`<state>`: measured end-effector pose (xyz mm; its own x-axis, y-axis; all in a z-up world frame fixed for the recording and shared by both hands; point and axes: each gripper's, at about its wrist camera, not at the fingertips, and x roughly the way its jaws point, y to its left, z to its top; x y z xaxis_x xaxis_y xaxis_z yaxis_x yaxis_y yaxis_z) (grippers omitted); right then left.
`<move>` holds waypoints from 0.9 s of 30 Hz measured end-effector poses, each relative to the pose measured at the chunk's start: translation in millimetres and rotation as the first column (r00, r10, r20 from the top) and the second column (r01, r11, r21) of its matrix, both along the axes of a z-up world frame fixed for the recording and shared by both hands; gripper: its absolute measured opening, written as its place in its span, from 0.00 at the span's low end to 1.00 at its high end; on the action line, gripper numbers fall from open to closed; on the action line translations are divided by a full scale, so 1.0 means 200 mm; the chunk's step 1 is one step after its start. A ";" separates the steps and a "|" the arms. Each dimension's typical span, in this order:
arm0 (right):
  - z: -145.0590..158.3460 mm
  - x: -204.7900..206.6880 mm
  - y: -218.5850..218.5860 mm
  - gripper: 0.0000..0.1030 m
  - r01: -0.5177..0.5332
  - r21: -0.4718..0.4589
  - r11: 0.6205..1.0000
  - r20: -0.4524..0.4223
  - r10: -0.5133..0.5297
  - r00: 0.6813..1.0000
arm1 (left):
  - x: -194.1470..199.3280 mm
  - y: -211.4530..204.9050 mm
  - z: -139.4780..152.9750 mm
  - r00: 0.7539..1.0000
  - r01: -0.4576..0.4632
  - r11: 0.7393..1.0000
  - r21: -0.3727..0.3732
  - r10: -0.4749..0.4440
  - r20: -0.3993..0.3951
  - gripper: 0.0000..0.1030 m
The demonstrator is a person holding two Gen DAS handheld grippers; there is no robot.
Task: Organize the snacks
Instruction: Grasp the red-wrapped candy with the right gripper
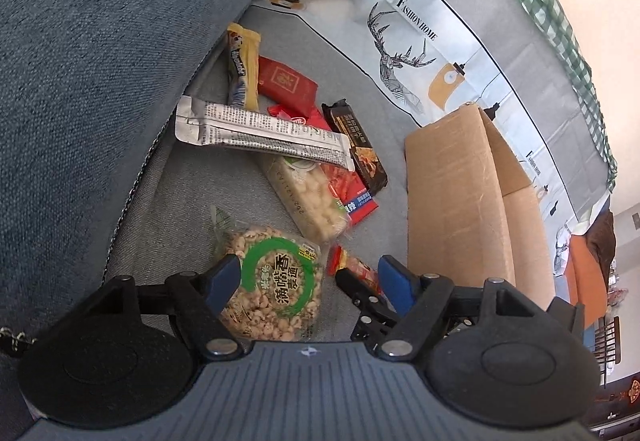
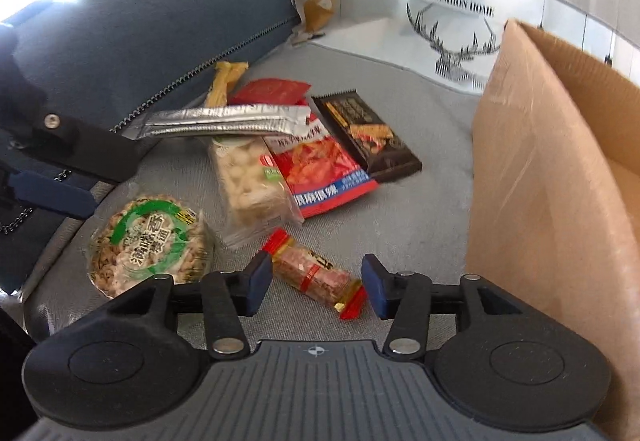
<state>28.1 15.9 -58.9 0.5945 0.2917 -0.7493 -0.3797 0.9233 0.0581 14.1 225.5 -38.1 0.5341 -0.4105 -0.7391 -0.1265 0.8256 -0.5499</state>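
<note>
Snack packs lie on a grey sofa seat [image 2: 420, 201]. A round puffed-grain cake with a green label [image 1: 276, 289] [image 2: 148, 241] sits between the fingers of my left gripper [image 1: 310, 277], which stands open; its left pad overlaps the pack's edge and the right pad is well apart. A small bar with red ends [image 2: 316, 273] [image 1: 352, 265] lies crosswise between the pads of my right gripper [image 2: 316, 279], also open, pads not pressing. Behind lie a silver sachet [image 2: 224, 123], a clear pack of white puffs [image 2: 248, 181], a red pack [image 2: 320, 173] and a dark wafer pack [image 2: 368, 133].
An open cardboard box [image 2: 552, 201] [image 1: 452, 201] stands close on the right. A blue cushion [image 1: 80, 81] borders the seat on the left. A yellow bar [image 1: 242, 69] and a red packet [image 1: 286, 81] lie at the back. A printed cloth [image 1: 420, 41] covers the backrest.
</note>
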 end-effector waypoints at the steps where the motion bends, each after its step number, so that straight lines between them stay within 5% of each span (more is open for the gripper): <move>1: -0.01 0.01 0.00 0.52 -0.006 0.003 1.000 -0.013 0.006 1.000 | 0.00 0.00 0.00 1.000 0.001 1.000 0.002 -0.001 -0.002 0.79; 4: -0.03 0.01 0.01 0.49 -0.034 0.019 0.999 -0.055 0.035 0.998 | 0.01 -0.01 -0.01 1.000 0.000 1.000 0.007 0.000 -0.020 0.79; 8: -0.02 -0.02 0.01 0.23 -0.076 0.039 0.996 -0.064 0.078 0.995 | 0.02 -0.01 -0.02 0.999 -0.002 1.000 0.013 0.003 -0.036 0.79; 27: 0.03 -0.12 -0.02 0.23 -0.072 0.084 0.994 -0.145 0.084 0.986 | 0.07 -0.13 -0.04 0.995 0.042 0.991 0.125 -0.031 -0.096 0.85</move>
<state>4.0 11.8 -52.7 0.4515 0.3939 -0.8006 -0.4321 0.8816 0.1901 28.9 199.2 -46.6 0.4467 -0.3285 -0.8322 -0.1408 0.8927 -0.4280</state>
